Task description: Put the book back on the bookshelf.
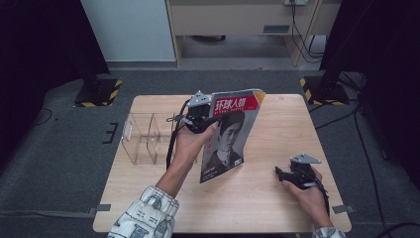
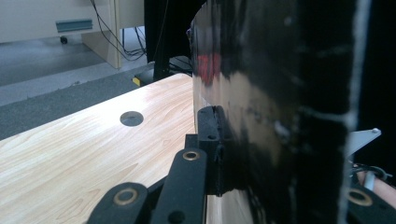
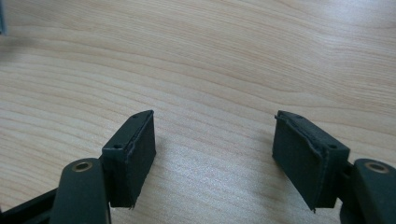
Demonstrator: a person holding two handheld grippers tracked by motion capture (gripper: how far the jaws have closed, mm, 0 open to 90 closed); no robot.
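High view: my left gripper (image 1: 204,120) clamps a magazine (image 1: 230,134) upright between its jaws, probably bound for the clear rack (image 1: 143,136) beside; my right gripper (image 1: 285,174) rests splayed, holding nothing.

magazine: 1, mid frame (image 1: 230,134), upright, in left gripper
grippers: 2, left one (image 1: 200,116) mid frame, right one (image 1: 297,176) lower right
clear acrylic holder: 1, left of centre (image 1: 143,136)
table: 1 (image 1: 277,198)
hazard-taped stand bases: 2, upper left (image 1: 99,91), upper right (image 1: 322,89)
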